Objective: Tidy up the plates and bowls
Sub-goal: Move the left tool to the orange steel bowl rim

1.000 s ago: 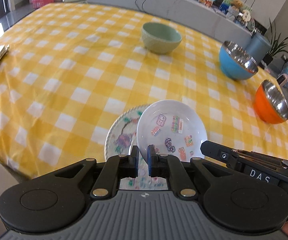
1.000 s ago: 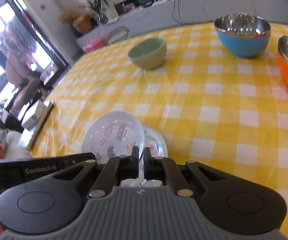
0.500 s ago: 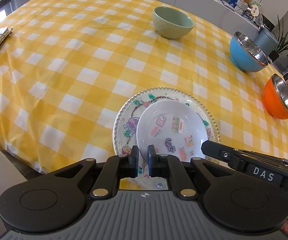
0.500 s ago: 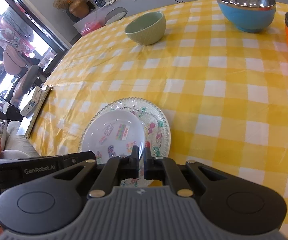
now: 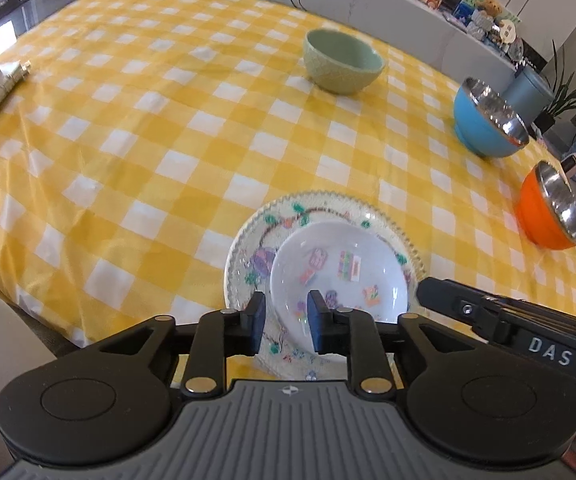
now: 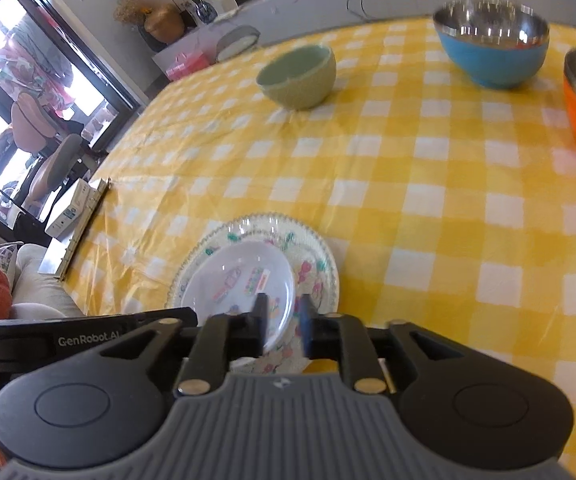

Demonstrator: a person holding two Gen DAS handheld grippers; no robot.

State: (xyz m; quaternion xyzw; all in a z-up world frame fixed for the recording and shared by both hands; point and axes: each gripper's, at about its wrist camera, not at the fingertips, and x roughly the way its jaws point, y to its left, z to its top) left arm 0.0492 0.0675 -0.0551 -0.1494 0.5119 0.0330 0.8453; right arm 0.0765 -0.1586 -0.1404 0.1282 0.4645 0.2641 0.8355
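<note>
Plate (image 5: 344,276) sits nested in patterned plate (image 5: 256,236); both tongs (image 5: 286,322) (image 6: 284,322) opening, straddling its rim.

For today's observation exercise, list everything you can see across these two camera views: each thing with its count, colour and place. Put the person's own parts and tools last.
Checked tablecloth: one, yellow and white, covering the table.
Large floral plate with a beaded rim: one, cream with coloured flowers, near table edge.
Small white plate with sticker-like pictures: one, lying on the floral plate.
Pale green ceramic bowl: one, far middle of the table.
Blue bowl with steel lining: one, far right.
Orange bowl with steel lining: one, right edge.
Box and metal strip: white and silver, left table edge.
Potted plant: one, green, beyond the table.
Left gripper: black, jaws opening, straddling the small plate's rim.
Right gripper: black, jaws opening, at the same plate.
</note>
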